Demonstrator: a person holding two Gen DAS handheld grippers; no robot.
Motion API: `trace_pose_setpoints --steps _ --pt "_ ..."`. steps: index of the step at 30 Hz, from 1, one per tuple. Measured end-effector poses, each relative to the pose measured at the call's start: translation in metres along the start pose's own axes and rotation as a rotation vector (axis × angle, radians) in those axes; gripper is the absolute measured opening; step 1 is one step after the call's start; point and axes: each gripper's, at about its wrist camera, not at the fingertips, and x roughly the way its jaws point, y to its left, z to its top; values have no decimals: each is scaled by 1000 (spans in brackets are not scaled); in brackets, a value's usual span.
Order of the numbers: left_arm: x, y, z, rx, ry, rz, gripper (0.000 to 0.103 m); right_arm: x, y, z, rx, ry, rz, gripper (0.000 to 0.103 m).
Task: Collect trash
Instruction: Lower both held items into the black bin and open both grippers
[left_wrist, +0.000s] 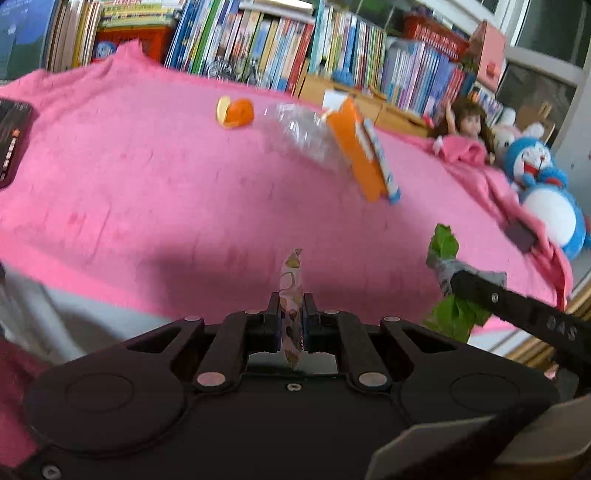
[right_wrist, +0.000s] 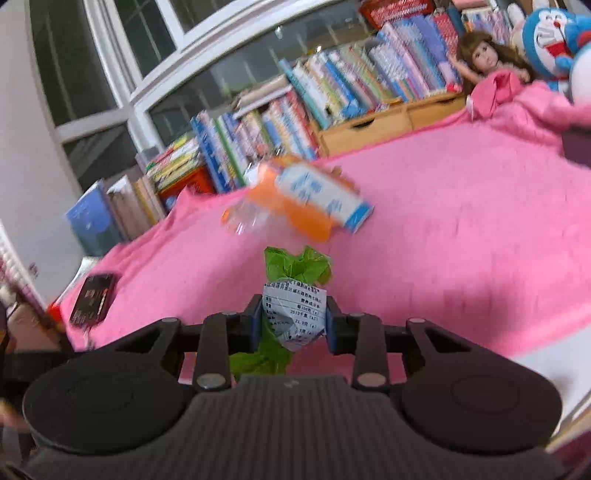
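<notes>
My left gripper (left_wrist: 290, 317) is shut on a thin white wrapper with brown patterns (left_wrist: 291, 284), which stands edge-up between the pads above the near edge of the pink bedspread (left_wrist: 147, 177). My right gripper (right_wrist: 293, 319) is shut on a crumpled green wrapper with a white printed label (right_wrist: 295, 295); the same green wrapper (left_wrist: 443, 245) and the right gripper's finger (left_wrist: 480, 291) show at the right of the left wrist view. Farther on the spread lie an orange and white packet (left_wrist: 360, 147) (right_wrist: 314, 195), a clear plastic bag (left_wrist: 299, 129) and an orange peel (left_wrist: 236, 112).
A black phone-like device (right_wrist: 92, 299) (left_wrist: 11, 140) lies at the bed's left edge. A doll (left_wrist: 465, 125) and a blue plush toy (left_wrist: 543, 177) sit at the right end. Bookshelves (left_wrist: 277, 44) line the far side, with windows behind.
</notes>
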Motion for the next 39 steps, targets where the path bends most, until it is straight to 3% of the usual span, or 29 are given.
trace_pose_setpoints --steps 5,9,20,39 --pt "8 9 -26 -11 96 16 10 -5 2 -36 55 76 1 38" --pt "29 13 -49 -15 195 33 10 7 -3 -64 72 149 -60 38" --pt "70 19 -91 -16 377 84 11 31 -14 -100 104 293 -117 38" --pt "89 14 -101 4 449 110 12 46 -7 -108 105 348 -137 40"
